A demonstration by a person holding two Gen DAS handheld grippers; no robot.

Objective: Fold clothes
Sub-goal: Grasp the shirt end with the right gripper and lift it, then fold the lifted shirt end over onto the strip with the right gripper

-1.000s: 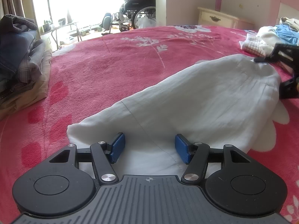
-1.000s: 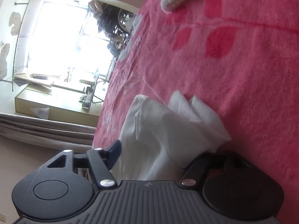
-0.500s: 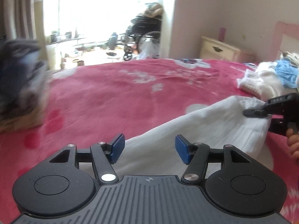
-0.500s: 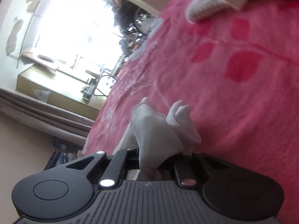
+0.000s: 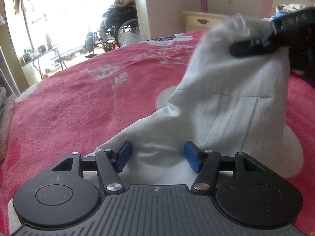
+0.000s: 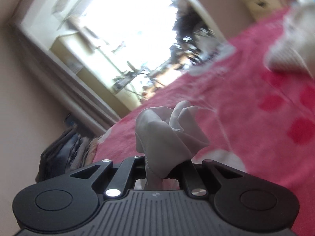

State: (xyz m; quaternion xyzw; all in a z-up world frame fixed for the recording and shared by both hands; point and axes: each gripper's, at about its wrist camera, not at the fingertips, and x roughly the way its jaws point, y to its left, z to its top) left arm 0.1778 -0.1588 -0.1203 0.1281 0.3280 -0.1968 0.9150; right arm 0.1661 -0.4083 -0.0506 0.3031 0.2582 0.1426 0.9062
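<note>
A white garment point(image 5: 226, 106) lies lengthwise on the pink floral bedspread point(image 5: 78, 102). Its far end is raised off the bed. In the left wrist view my right gripper point(image 5: 256, 43) pinches that raised end at the upper right. The right wrist view shows the same gripper point(image 6: 157, 169) shut on a bunched white fold of the garment point(image 6: 167, 135), with the camera rolled and the image blurred. My left gripper point(image 5: 157, 156) is open just above the near end of the garment. Its blue pads point(image 5: 123, 155) stand apart with cloth lying below them, not pinched.
A stack of folded clothes point(image 6: 65, 151) sits at the bed's left edge. Loose clothes point(image 6: 291, 45) are heaped at the far right near the pink headboard. A cream nightstand point(image 5: 202, 20) and a wheelchair point(image 5: 120, 25) stand beyond the bed.
My right gripper shut on the garment's far end and lifted it while rolling. The left gripper shifted sideways along the near end and stayed open.
</note>
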